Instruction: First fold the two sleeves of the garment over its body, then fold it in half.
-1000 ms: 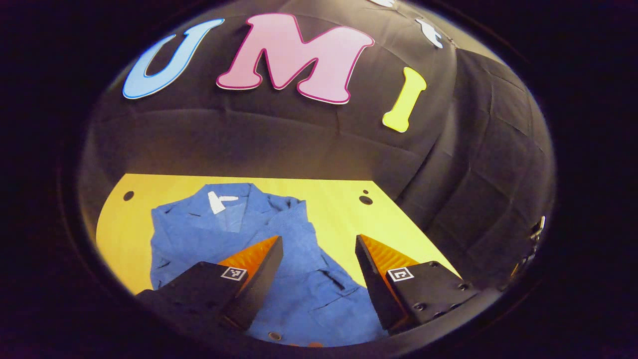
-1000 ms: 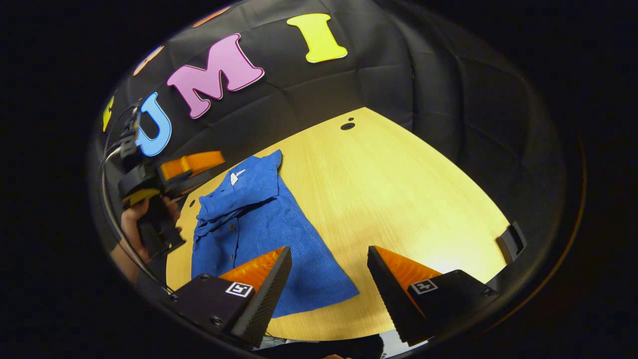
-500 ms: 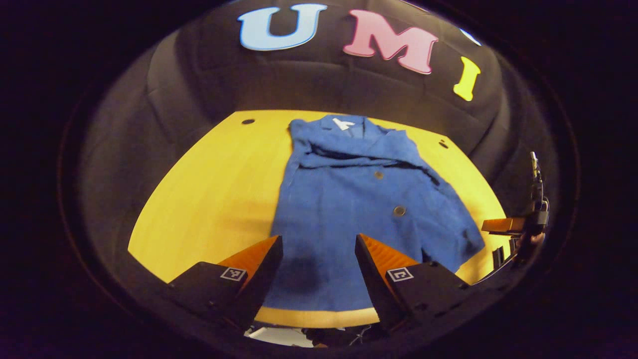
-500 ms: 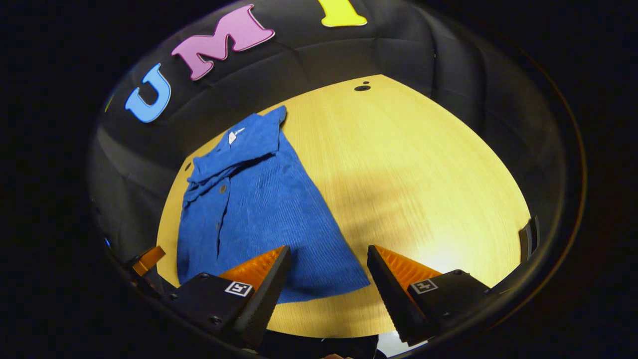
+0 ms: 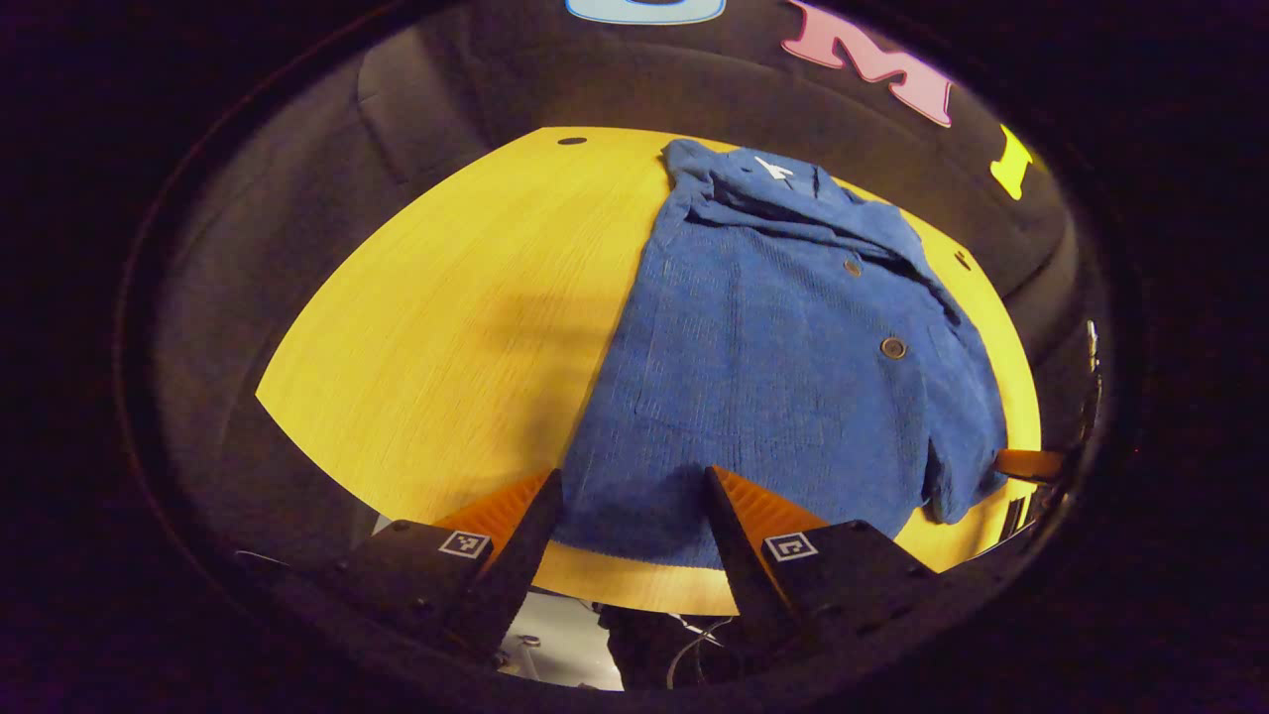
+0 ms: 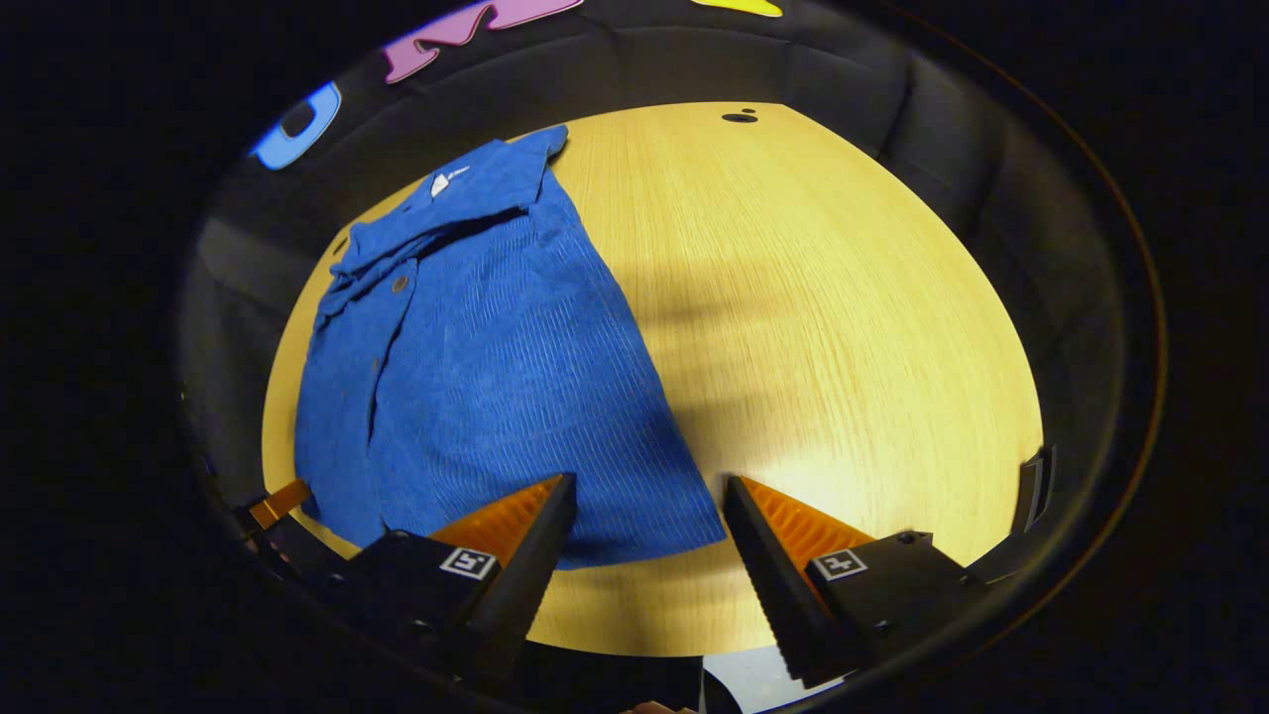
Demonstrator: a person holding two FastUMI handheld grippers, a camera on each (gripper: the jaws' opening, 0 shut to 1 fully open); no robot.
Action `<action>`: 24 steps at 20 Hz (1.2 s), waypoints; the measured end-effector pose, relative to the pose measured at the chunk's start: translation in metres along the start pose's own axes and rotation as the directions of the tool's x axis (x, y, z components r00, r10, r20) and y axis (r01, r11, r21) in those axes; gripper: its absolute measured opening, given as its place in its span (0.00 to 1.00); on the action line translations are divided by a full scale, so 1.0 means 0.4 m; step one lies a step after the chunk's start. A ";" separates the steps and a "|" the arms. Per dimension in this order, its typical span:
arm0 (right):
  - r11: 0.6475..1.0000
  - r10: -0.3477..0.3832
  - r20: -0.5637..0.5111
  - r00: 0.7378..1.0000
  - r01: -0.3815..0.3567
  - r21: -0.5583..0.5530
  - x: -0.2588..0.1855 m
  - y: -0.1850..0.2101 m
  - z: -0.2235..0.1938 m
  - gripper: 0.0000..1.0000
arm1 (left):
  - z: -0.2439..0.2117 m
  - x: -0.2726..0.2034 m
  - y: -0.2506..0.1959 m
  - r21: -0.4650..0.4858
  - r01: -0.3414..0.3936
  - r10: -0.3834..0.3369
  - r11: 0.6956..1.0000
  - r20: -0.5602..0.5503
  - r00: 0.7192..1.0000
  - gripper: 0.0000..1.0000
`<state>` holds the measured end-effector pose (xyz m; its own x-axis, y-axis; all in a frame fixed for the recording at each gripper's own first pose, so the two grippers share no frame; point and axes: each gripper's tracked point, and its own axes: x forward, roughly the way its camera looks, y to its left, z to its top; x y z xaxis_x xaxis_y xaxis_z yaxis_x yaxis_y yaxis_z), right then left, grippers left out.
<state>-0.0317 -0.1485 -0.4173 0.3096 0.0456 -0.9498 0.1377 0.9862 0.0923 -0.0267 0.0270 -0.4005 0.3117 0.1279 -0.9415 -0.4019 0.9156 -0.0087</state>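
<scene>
A blue button-up shirt [image 5: 783,367] lies flat on the yellow wooden table [image 5: 446,317], collar at the far end, hem toward me, with no sleeve sticking out at its sides. My left gripper [image 5: 632,481] hovers open over the shirt's near hem, close to its left corner. In the right gripper view the shirt [image 6: 476,347] fills the left half of the table [image 6: 843,327]. My right gripper [image 6: 649,488] stands open above the hem's right corner. One finger [image 5: 1026,463] of the right gripper peeks in at the shirt's far right corner.
The table's near edge [image 5: 644,595] runs just under both grippers, with cables and floor below it. Small round holes [image 6: 739,117] sit near the table's back corners. A dark bracket [image 6: 1036,486] is at the table's right edge. Black cloth walls close in the back and sides.
Both grippers have drawn back from over the shirt toward the table's near edge and tipped down, so the hem now lies between their open fingers. The shirt itself has not moved.
</scene>
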 end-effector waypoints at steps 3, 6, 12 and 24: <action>0.998 -0.043 -0.009 0.999 0.042 -0.038 0.005 -0.002 -0.008 0.96 | 0.004 0.001 0.006 -0.007 -0.030 0.030 1.000 -0.008 1.000 0.81; 0.989 -0.073 0.004 0.997 0.073 -0.129 0.011 0.010 -0.013 0.96 | 0.000 0.001 0.003 0.025 -0.020 0.020 0.999 -0.016 1.000 0.73; 0.992 0.016 0.009 1.000 -0.015 -0.124 0.019 0.058 -0.017 0.49 | -0.007 -0.004 0.001 -0.020 0.020 -0.021 1.000 -0.022 1.000 0.27; 0.973 0.230 0.014 0.973 -0.230 -0.028 -0.062 0.184 0.049 0.05 | 0.049 -0.108 -0.072 -0.159 0.183 -0.178 0.970 0.046 0.983 0.00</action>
<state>-0.0107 -0.0802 -0.3812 0.3459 0.2691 -0.8988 0.0363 0.9534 0.2994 -0.0116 0.0026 -0.3529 0.4174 -0.0197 -0.9085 -0.4697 0.8512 -0.2343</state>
